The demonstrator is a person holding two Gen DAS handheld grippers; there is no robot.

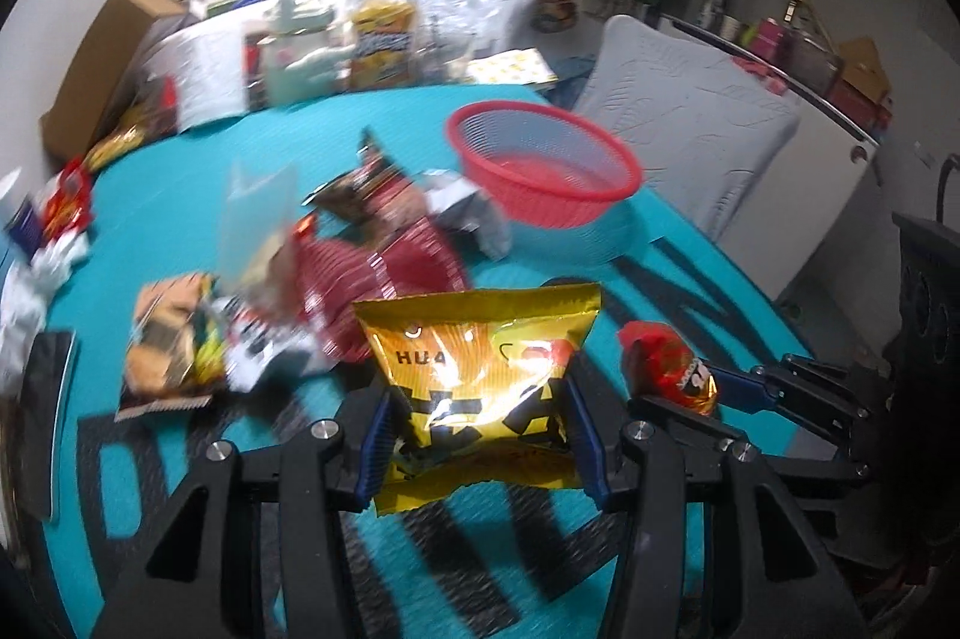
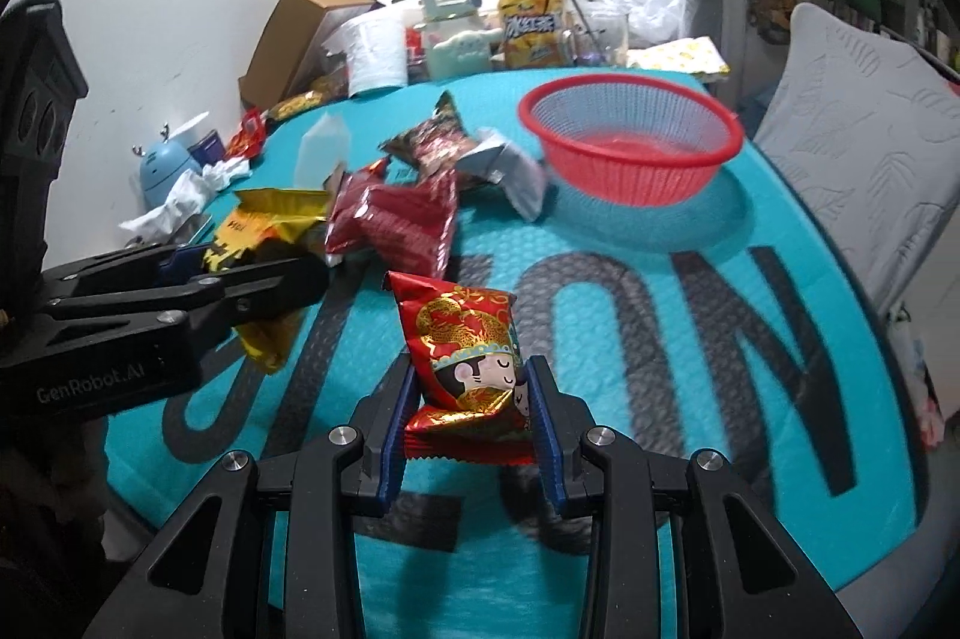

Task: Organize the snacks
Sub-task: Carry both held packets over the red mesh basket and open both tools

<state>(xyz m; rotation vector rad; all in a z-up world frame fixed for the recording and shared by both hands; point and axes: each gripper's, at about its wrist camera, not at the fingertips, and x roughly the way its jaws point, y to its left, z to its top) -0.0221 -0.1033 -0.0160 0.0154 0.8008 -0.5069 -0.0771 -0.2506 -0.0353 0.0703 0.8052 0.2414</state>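
Note:
My left gripper (image 1: 477, 435) is shut on a yellow snack bag (image 1: 480, 369), held above the teal mat. My right gripper (image 2: 471, 423) is shut on a small red snack packet (image 2: 468, 351) with a cartoon figure. The right wrist view also shows the left gripper (image 2: 240, 279) from the side at the left, with the yellow bag (image 2: 264, 231) in it. In the left wrist view the right gripper (image 1: 714, 399) enters from the right, holding the red packet (image 1: 672, 363). A red mesh basket (image 1: 546, 171) (image 2: 630, 147) stands empty at the far right of the mat. Several loose snack packs (image 1: 372, 243) (image 2: 408, 213) lie in a pile in the middle.
The teal mat (image 2: 690, 339) with big dark letters covers the table. At its far edge stand a cardboard box (image 2: 288, 33), a paper roll (image 2: 372, 51), a yellow bottle (image 2: 534, 21) and plastic bags. A grey cushioned chair (image 2: 870, 147) stands at the right. Tissues (image 2: 180, 201) lie at the left.

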